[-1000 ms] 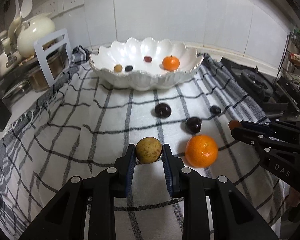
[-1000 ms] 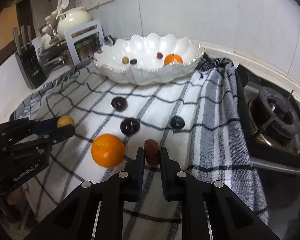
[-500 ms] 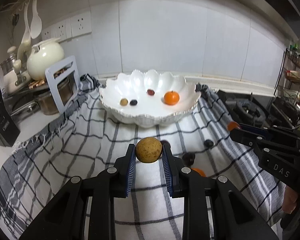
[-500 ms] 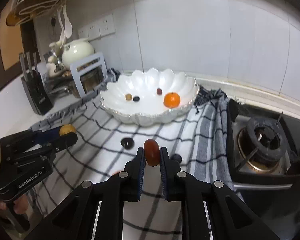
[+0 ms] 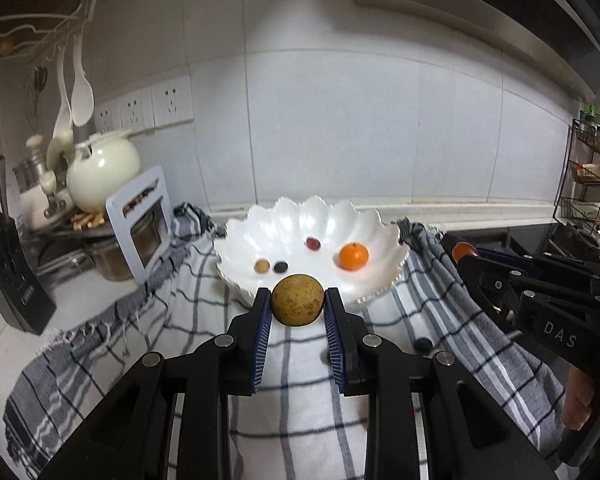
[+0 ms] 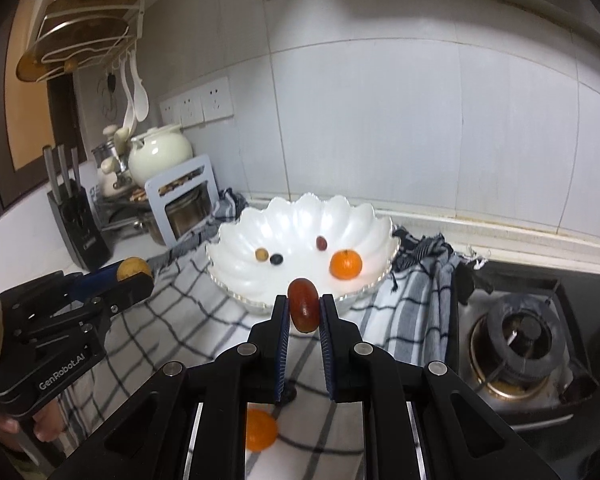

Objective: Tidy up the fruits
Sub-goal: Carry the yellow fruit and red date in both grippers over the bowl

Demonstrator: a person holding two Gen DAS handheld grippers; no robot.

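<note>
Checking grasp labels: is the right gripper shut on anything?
Shut on a fruit: the right gripper pinches a dark red fruit between its pads, lifted above the cloth.

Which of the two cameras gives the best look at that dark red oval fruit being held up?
The right wrist view: the red fruit sits centred, pinched in the right hand-held gripper. The left wrist view shows only its rounded end at the tip of that gripper.

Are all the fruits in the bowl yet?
Not yet. Four already sit in the white scalloped bowl: an orange, a red one, a dark one and a tan one. The left gripper holds a round tan fruit, the right gripper an oval red fruit. Another orange fruit waits on the checked cloth.
</note>
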